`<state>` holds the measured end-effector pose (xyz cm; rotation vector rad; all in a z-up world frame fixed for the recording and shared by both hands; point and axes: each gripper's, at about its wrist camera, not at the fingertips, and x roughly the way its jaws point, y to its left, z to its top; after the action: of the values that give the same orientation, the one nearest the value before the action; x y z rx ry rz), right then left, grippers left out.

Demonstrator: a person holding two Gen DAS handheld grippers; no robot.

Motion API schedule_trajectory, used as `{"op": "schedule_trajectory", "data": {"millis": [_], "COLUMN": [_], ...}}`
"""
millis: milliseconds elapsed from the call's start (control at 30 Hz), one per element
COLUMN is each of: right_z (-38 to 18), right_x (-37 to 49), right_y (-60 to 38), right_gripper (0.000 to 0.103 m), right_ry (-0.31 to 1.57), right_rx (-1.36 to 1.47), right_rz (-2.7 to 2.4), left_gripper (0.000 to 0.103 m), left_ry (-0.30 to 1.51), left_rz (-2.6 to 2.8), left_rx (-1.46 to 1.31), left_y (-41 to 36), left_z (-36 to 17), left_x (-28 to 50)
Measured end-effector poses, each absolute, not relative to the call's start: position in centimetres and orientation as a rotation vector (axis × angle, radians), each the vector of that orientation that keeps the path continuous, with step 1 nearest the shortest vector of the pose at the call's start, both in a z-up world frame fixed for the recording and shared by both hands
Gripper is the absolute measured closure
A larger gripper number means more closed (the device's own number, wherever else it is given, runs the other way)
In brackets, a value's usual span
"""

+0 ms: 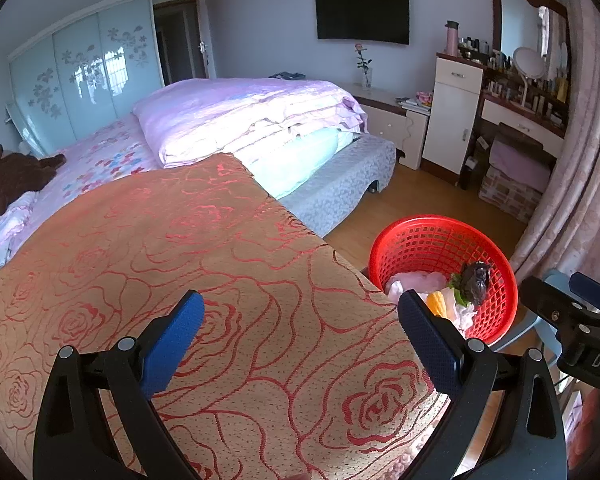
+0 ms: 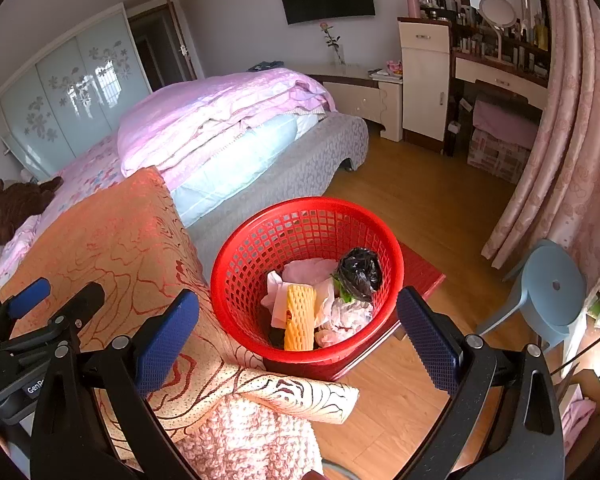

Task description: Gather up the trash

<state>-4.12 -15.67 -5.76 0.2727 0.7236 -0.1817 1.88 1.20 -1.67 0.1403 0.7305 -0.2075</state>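
A red mesh basket (image 2: 256,240) stands on a low red stand beside the bed. It holds a yellow foam net (image 2: 300,316), a crumpled black bag (image 2: 360,274), pink and white tissues (image 2: 308,270) and a green scrap. The basket also shows in the left wrist view (image 1: 420,236). My right gripper (image 2: 298,338) is open and empty, held above the basket's near rim. My left gripper (image 1: 300,338) is open and empty over the orange rose-patterned cloth (image 1: 180,260). The right gripper also shows in the left wrist view (image 1: 572,312) at the right edge, and the left gripper in the right wrist view (image 2: 56,300) at the left edge.
The bed carries a folded pink quilt (image 1: 240,116) and a brown plush toy (image 1: 8,176). A blue plastic stool (image 2: 548,292) stands right of the basket. Pink curtains (image 2: 572,120) hang at the right. A dressing table (image 2: 500,72) and white cabinet (image 2: 424,80) line the far wall. Wooden floor (image 2: 420,200) lies between.
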Motion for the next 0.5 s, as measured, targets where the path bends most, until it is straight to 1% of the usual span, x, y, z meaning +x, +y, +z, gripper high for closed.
{"op": "schedule_trajectory", "data": {"millis": [500], "right_z": [-7.6], "right_x": [-6.1], "right_y": [-15.3], "right_gripper": [0.007], "right_ry": [0.749], "right_rx": [0.282], "right_rz": [-0.2], "left_gripper": [0.009], "left_ry": [0.724], "left_rz": [-0.209], "left_rx": [0.12], "left_y": [1.6], "left_z": [-1.5], "left_x": [2.1]}}
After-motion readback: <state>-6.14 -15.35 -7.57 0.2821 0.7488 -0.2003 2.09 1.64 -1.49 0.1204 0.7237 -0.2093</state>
